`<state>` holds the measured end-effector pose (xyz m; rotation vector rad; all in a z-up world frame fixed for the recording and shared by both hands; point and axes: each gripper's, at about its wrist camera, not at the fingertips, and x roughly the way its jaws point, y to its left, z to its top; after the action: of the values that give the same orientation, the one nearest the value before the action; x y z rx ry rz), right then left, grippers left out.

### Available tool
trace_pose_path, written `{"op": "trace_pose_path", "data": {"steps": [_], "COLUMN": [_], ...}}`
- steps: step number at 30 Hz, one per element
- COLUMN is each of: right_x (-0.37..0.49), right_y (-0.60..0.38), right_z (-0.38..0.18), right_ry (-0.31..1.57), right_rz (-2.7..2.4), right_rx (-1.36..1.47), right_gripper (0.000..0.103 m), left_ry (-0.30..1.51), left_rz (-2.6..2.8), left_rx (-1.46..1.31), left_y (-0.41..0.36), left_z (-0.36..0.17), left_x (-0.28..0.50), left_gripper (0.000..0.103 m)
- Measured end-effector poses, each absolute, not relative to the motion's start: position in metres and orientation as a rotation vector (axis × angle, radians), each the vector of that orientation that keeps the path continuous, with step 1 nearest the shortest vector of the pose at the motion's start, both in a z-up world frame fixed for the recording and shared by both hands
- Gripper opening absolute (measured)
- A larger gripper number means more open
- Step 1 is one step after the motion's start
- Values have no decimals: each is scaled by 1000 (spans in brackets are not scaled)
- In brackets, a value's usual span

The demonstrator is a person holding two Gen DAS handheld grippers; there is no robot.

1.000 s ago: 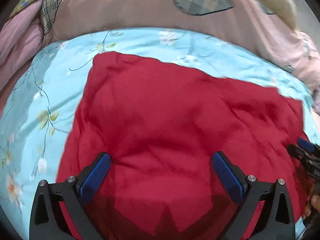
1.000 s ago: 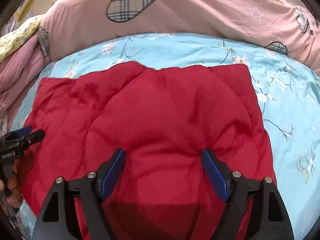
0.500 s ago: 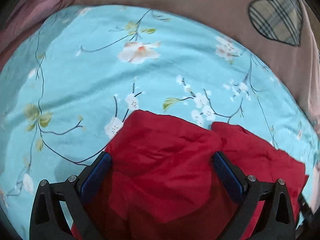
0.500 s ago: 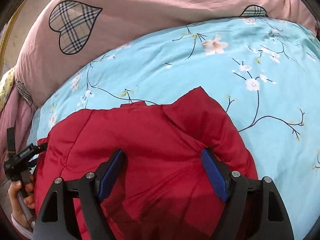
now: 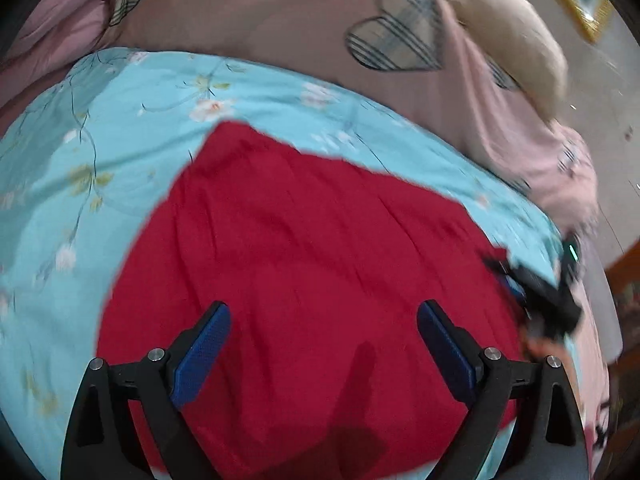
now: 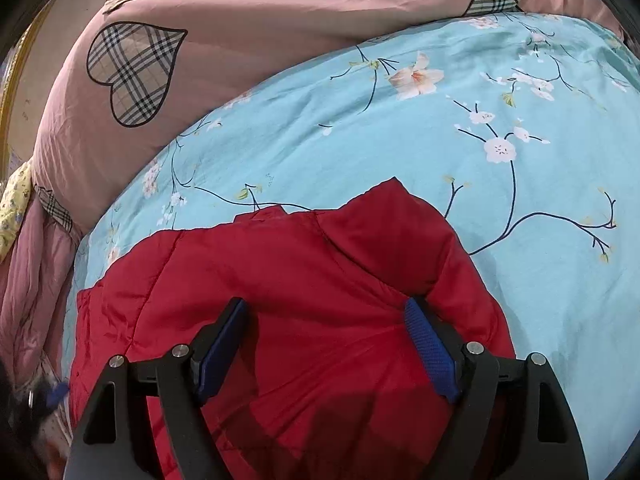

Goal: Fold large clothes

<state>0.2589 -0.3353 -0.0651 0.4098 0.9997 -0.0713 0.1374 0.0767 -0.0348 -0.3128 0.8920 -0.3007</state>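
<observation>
Red padded garment (image 5: 320, 264) lies spread on the pale blue floral bedcover (image 5: 100, 152), pink heart-print quilt (image 5: 280, 20) bunched beyond it. Left gripper (image 5: 322, 340) hangs over the garment's near half, jaws wide and closing slightly, pads clear of the fabric, nothing gripped; that view is blurred. Right gripper (image 6: 326, 346) sits at the garment's right corner, jaws fairly wide, a puffy ridge of red fabric between them; the right pad (image 6: 430, 354) looks pressed into it, the left pad (image 6: 222, 354) seems just off, so no firm pinch that I can confirm. Step in hand, by my reading: taking hold of edges for a fold. Next move calls for both jaws to close on the fabric.
</observation>
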Motion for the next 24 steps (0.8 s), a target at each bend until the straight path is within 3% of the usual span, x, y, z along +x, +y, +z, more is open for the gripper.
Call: {"op": "trace_pose_path", "data": {"steps": [6,9,15,19,24], "right_x": [260,249,155,99,91], "right_y": [-334,-331,-293,-260,-253], "right_z": [-63,-51,-4,-10,-41], "right_ry": [995,962,847,846,903], "right_rz": [-64,-49,33,35,-40], "right_rx": [389,400,339,220,96], "right_gripper": [82,82,84,84,85], "left_ry": [914,935,904,887,895], "left_rz": [-247,-194,-183,-190,-202], "left_rx": [-181,-123,-131,-123,-118], "left_y": [56,49,47,44,49], "left_z": [-58,-73,-81,-83,-82], "left_x": [107,119,124,117,110], "left_gripper": [96,102,103,103,103]}}
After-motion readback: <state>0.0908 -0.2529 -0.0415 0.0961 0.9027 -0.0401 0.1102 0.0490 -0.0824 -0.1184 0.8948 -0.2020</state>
